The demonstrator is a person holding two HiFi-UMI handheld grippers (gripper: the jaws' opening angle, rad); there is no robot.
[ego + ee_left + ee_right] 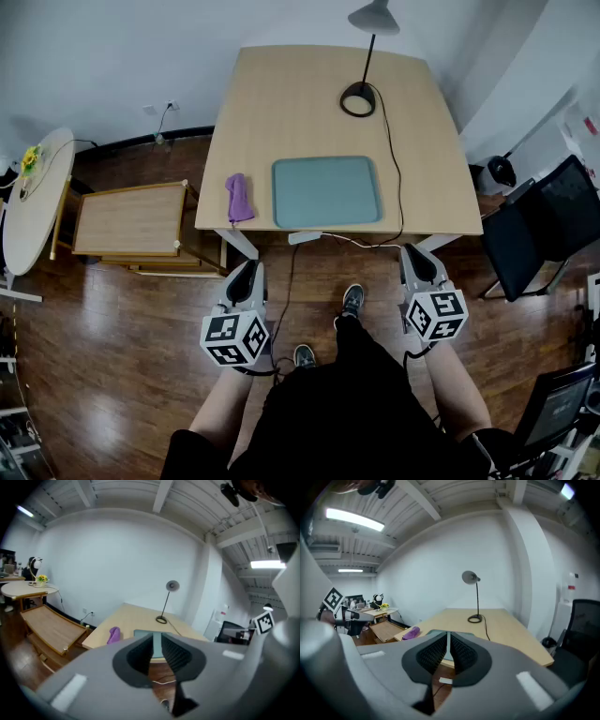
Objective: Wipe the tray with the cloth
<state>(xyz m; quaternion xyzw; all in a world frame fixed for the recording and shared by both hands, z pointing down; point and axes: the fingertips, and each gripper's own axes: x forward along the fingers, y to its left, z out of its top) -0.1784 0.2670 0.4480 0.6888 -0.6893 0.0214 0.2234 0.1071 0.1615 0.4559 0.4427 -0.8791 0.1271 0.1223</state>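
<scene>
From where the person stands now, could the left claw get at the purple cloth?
Probably yes. The cloth lies at the near left corner of the table, with only open floor between it and the left claw. The claw is shut, so it must open first.

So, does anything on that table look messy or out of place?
Nothing is spilled or damaged. The tray sits square and the purple cloth lies bunched beside it. Only the lamp cord looks untidy, hanging over the front edge of the table.
</scene>
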